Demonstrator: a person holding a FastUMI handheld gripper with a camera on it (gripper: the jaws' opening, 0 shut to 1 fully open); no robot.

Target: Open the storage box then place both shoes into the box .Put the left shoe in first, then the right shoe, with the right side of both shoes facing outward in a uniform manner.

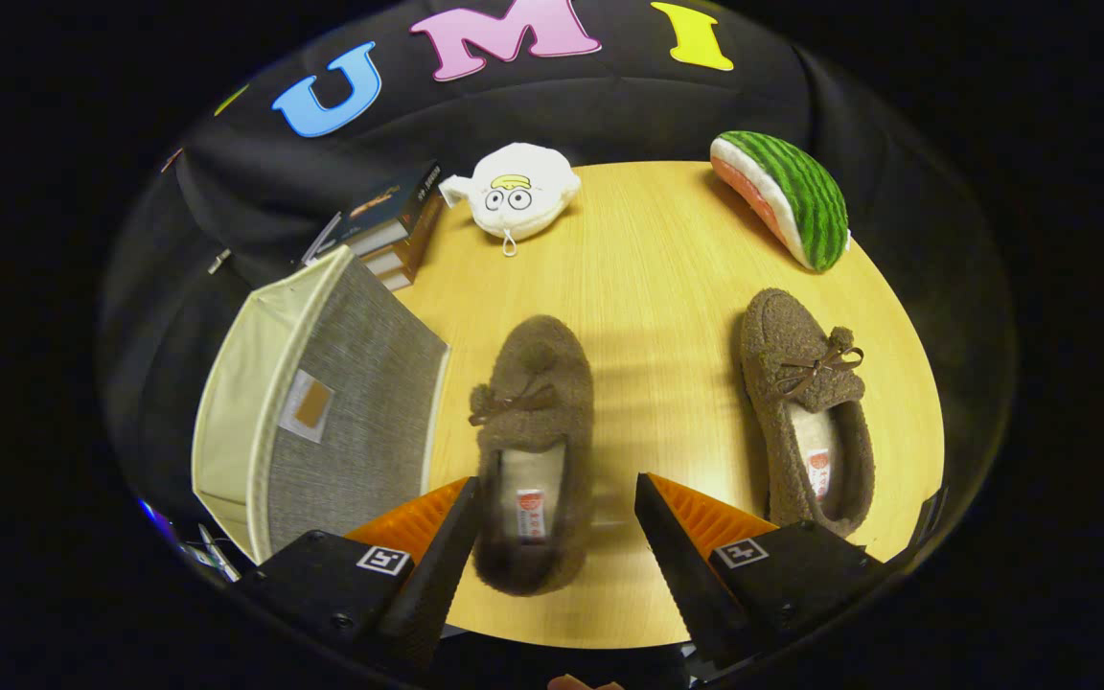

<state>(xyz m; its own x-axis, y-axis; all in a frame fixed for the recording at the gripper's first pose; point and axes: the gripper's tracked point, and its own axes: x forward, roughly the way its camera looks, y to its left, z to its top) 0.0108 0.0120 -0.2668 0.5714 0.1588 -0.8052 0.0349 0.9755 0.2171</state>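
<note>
Two brown fuzzy slippers with small bows lie on the round wooden table (653,259), toes pointing away from me. The one nearer the box (535,383) has its heel end between my fingers. My gripper (557,484) is open: its left finger sits right at the slipper's side, and its right finger stands a gap away from it. The other slipper (806,383) lies beyond and to the right of my right finger. The grey fabric storage box (360,383) stands left of the near slipper, with a cream panel showing along its left side.
A white plush toy (518,192) and a watermelon-slice plush (787,196) sit at the far side of the table. A stack of books (399,230) lies behind the box. Bare tabletop lies between the two slippers.
</note>
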